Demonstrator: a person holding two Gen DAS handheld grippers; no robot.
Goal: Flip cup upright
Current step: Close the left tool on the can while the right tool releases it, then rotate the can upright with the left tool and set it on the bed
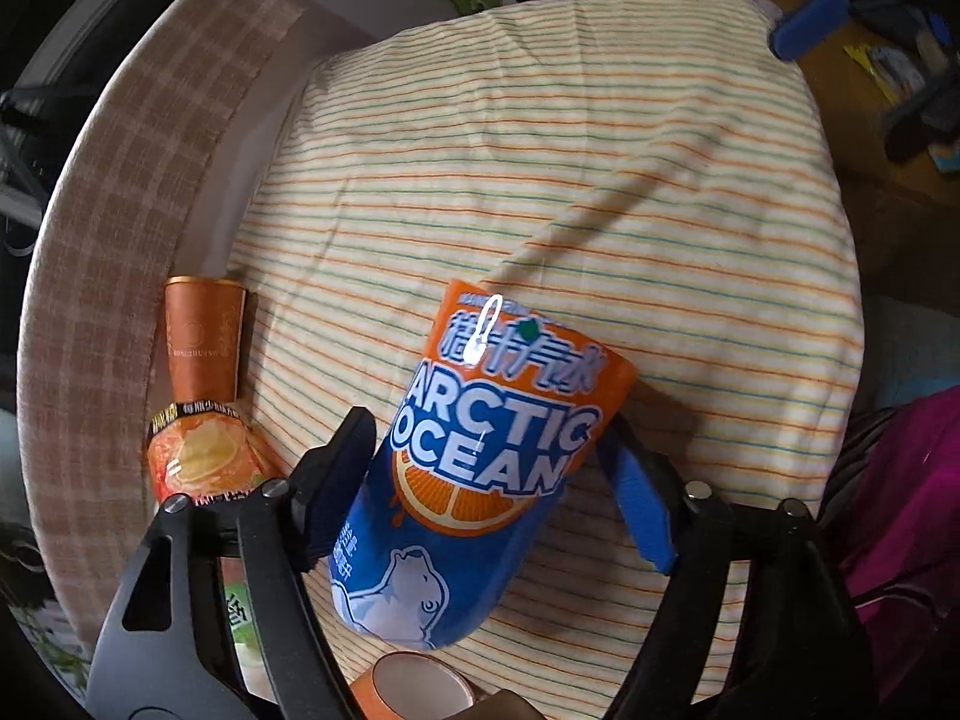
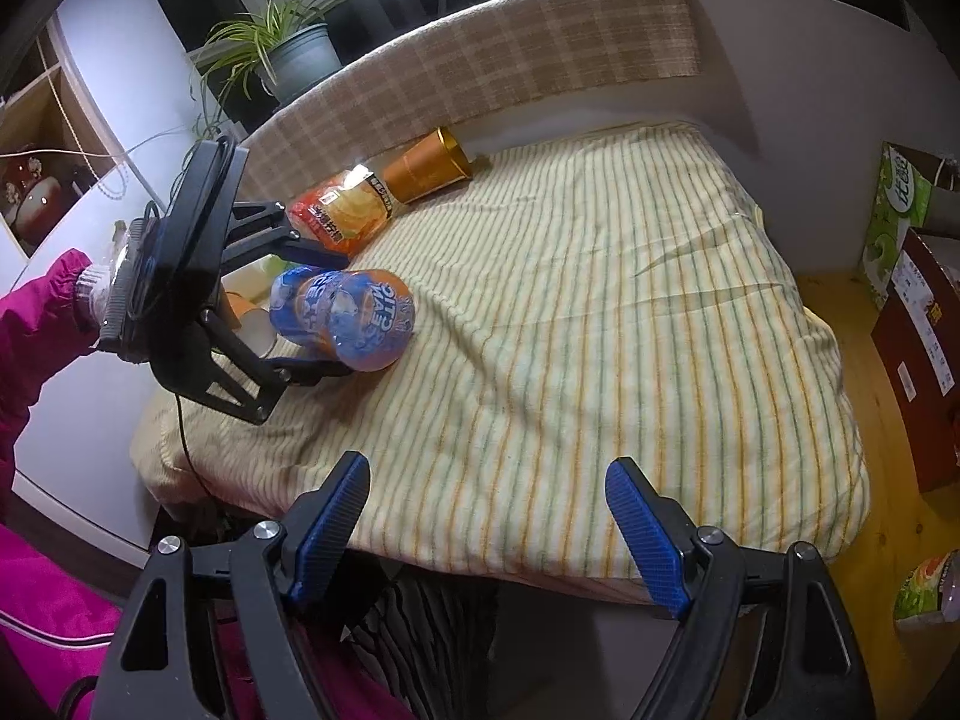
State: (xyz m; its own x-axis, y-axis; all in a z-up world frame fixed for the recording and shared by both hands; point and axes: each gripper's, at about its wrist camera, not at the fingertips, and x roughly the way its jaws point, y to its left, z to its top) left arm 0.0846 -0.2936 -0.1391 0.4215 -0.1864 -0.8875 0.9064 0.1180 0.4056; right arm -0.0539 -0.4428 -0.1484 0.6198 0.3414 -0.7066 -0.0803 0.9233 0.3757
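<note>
A blue and orange "Arctic Ocean" cup (image 1: 480, 468) lies on its side on the striped cloth (image 1: 600, 192). My left gripper (image 1: 486, 468) has a finger on each side of the cup and holds it. In the right wrist view the cup (image 2: 354, 318) sits at the left between the left gripper's black fingers (image 2: 312, 369). My right gripper (image 2: 486, 516) is open and empty, above the cloth's near edge, well apart from the cup.
An orange snack pack (image 1: 198, 468) and a brown-gold cup (image 1: 204, 342) lie on their sides at the cloth's edge, seen in the right wrist view too (image 2: 432, 165). A copper cup rim (image 1: 414, 690) shows below. A checked headboard (image 2: 480, 60), boxes (image 2: 924, 348), a potted plant (image 2: 294, 54).
</note>
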